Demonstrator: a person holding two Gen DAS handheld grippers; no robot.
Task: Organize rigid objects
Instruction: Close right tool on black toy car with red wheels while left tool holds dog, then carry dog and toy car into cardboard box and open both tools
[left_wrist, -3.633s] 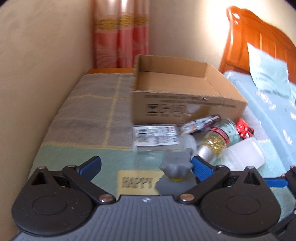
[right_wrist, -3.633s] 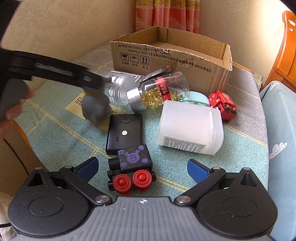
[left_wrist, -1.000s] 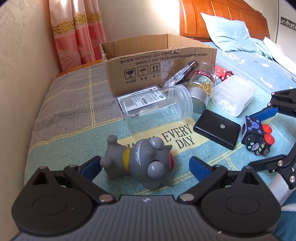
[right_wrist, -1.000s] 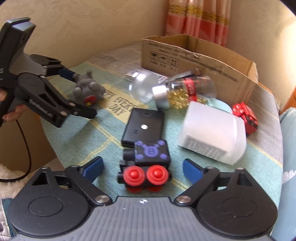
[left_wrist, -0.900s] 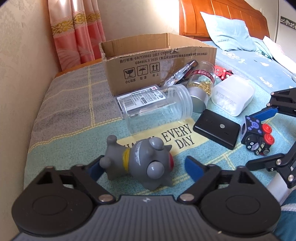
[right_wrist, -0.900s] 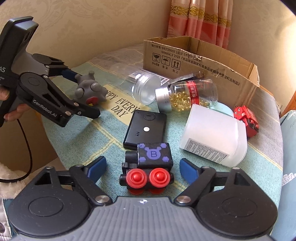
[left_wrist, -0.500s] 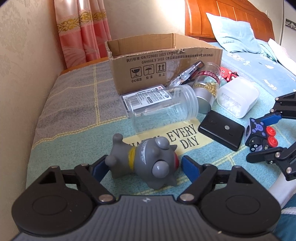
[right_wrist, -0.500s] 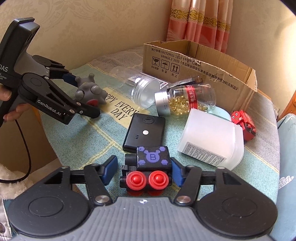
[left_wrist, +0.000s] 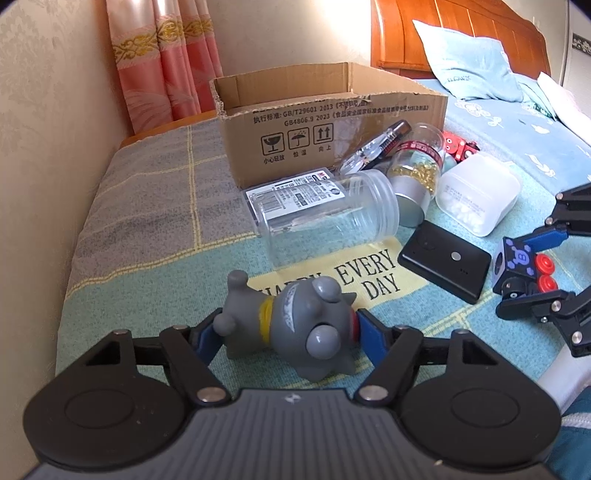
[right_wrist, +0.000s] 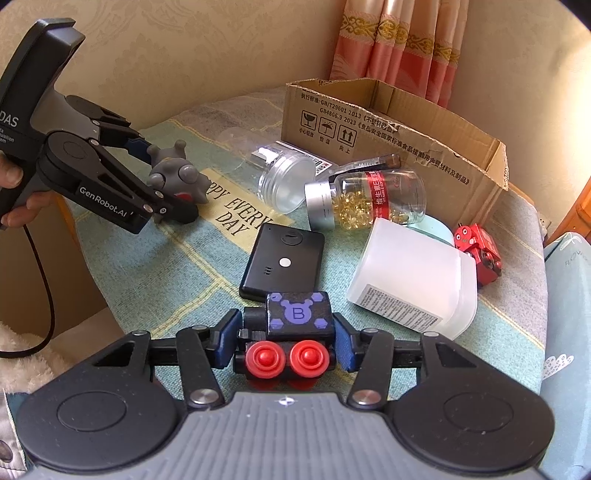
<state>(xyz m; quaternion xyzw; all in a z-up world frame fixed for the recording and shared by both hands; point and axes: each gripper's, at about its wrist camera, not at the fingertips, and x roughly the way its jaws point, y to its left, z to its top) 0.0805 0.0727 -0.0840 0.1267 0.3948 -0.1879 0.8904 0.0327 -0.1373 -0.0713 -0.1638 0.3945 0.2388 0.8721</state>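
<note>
Presently, in the left wrist view, the left gripper (left_wrist: 288, 330) is seen angled downward over the patterned cloth (left_wrist: 147, 258). Its jaws are closing, and the blue pads (left_wrist: 371, 332) are set against both sides of the grey toy figure (left_wrist: 295, 325), which lies on its side on the cloth at the edge of the yellow "EVERY DAY" patch (left_wrist: 369, 277). Further back, an empty clear jar (left_wrist: 325, 212) is lying on its side before the open cardboard box (left_wrist: 325, 122). A capsule jar (left_wrist: 417, 166), a white container (left_wrist: 476, 192) and a flat black device (left_wrist: 445, 260) are noted to the right. At the right edge, the right gripper (left_wrist: 532, 269) is seen clamped about the black toy train (left_wrist: 519, 266).

Next, in the right wrist view, the right gripper (right_wrist: 286, 341) is tilted downward with its jaws drawn in, pinching the black toy train (right_wrist: 291, 338) from both sides; the train's red wheels face the camera and it sits on the cloth just in front of the flat black device (right_wrist: 282, 264). At upper left, the left gripper (right_wrist: 162, 181) is held by a hand (right_wrist: 14, 192), fingers wrapped round the handle, the grey toy figure (right_wrist: 177, 179) between its fingers. A red toy (right_wrist: 478, 251) lies beyond the white container (right_wrist: 413, 280), near the box (right_wrist: 388, 129).
</note>
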